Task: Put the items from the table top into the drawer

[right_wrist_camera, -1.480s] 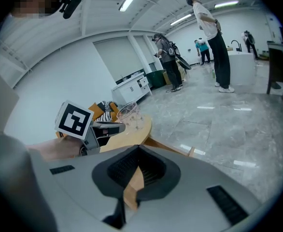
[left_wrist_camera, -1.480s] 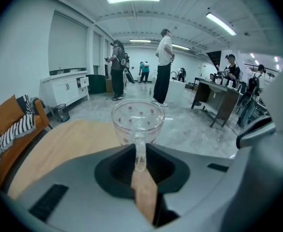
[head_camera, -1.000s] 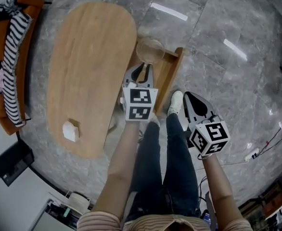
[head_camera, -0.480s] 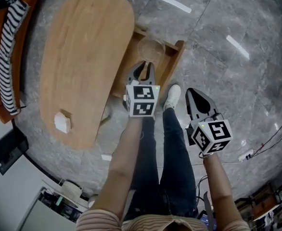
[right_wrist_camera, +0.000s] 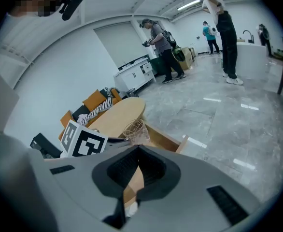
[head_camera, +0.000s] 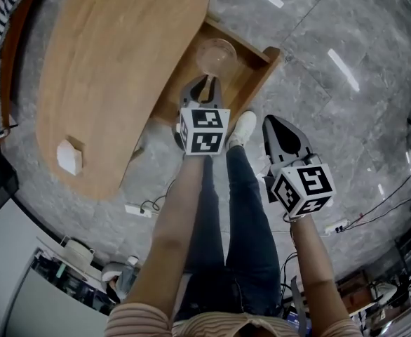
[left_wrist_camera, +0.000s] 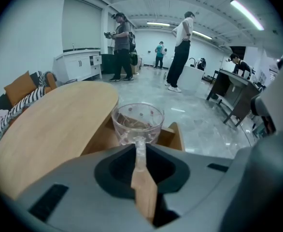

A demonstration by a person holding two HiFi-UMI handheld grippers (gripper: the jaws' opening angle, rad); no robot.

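Cup [head_camera: 217, 53] first: it's a clear one, and from the head view we see it sitting over the open drawer [head_camera: 260, 67] at the table [head_camera: 107, 69] edge, out past the left gripper [head_camera: 204, 84]. We can't tell from up there whether it touches the drawer bottom. The left gripper view gives us what the head view doesn't: the jaws are clamped on the cup's thin clear handle, with the bowl just beyond the tips and small red dots near its rim.

The right gripper [head_camera: 275, 126] hangs beside the person's leg, well apart from the drawer. Its own view shows the jaws pressed together with nothing in them, plus the cup from the side.

Only the head view shows the white block [head_camera: 70, 158] on the table's near end and a power strip [head_camera: 139, 210] on the floor. Only the gripper views show people [left_wrist_camera: 181, 47] standing across the room.

For print, we just get black-and-white square patterns on the cubes [head_camera: 204, 130].
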